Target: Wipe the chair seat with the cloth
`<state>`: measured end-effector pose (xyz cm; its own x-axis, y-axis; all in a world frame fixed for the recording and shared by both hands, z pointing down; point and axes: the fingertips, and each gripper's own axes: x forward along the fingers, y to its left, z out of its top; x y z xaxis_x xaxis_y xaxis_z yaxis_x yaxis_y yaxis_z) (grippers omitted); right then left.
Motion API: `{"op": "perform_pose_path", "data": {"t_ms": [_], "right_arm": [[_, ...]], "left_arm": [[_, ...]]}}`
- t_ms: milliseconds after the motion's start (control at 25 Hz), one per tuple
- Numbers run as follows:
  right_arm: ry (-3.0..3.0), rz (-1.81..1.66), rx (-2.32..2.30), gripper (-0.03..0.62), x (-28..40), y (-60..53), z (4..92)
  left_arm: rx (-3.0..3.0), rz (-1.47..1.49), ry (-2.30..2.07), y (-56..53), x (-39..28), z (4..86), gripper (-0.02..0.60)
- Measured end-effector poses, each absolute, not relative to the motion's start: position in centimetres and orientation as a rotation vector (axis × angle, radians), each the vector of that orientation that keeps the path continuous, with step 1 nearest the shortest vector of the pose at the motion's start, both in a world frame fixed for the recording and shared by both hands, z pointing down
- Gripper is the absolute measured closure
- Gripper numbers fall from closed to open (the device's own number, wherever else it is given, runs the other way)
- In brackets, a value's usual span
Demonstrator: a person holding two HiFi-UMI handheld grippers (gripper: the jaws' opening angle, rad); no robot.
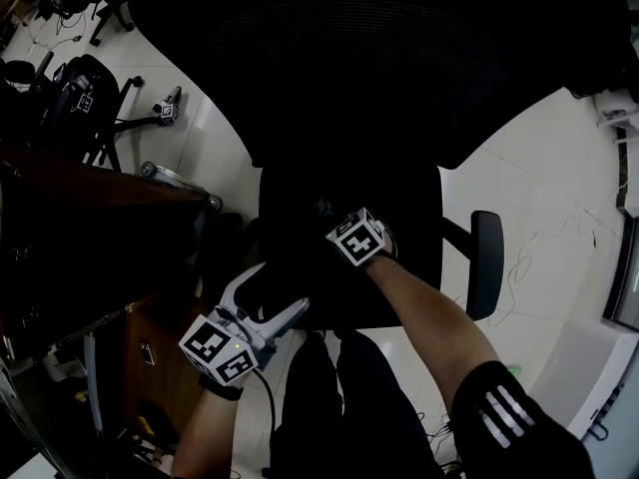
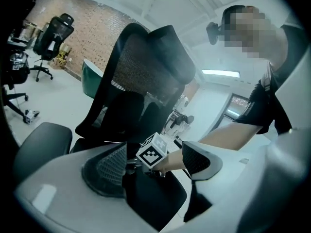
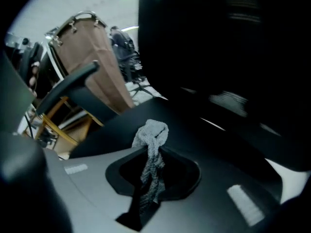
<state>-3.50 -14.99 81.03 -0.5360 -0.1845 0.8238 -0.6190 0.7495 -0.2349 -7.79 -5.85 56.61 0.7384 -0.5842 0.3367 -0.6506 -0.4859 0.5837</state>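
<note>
The black chair seat (image 1: 399,198) filled the middle, and the wiping step seemed in hand. The left tongs (image 1: 268,297) hung at the seat's near left edge, spread wide with nothing between them. The right tongs (image 3: 153,171), over the seat's middle, were clamped on the grey cloth (image 3: 151,140). Only the right gripper view showed the cloth; the head view lost it in darkness. The next move probably called for a pressed stroke across the seat.

Rough grey woven cloth (image 3: 152,147), black mesh chair back (image 2: 142,66), matt dark chair seat (image 1: 300,218), glossy white floor (image 1: 544,193)
</note>
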Motion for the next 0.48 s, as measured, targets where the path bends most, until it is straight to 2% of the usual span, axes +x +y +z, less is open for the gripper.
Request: {"op": "perform_pose_path", "data": {"t_ms": [240, 480], "right_arm": [[-2.173, 0.579, 0.397, 0.543, -13.7, -11.6, 81.5], [-2.123, 0.528, 0.341, 0.543, -14.2, -9.9, 84.2]], "left_arm": [[2.204, 0.116, -0.957, -4.6, -9.6, 57.2, 0.198], [2.183, 0.121, -0.973, -3.7, -10.5, 58.3, 0.198]]}}
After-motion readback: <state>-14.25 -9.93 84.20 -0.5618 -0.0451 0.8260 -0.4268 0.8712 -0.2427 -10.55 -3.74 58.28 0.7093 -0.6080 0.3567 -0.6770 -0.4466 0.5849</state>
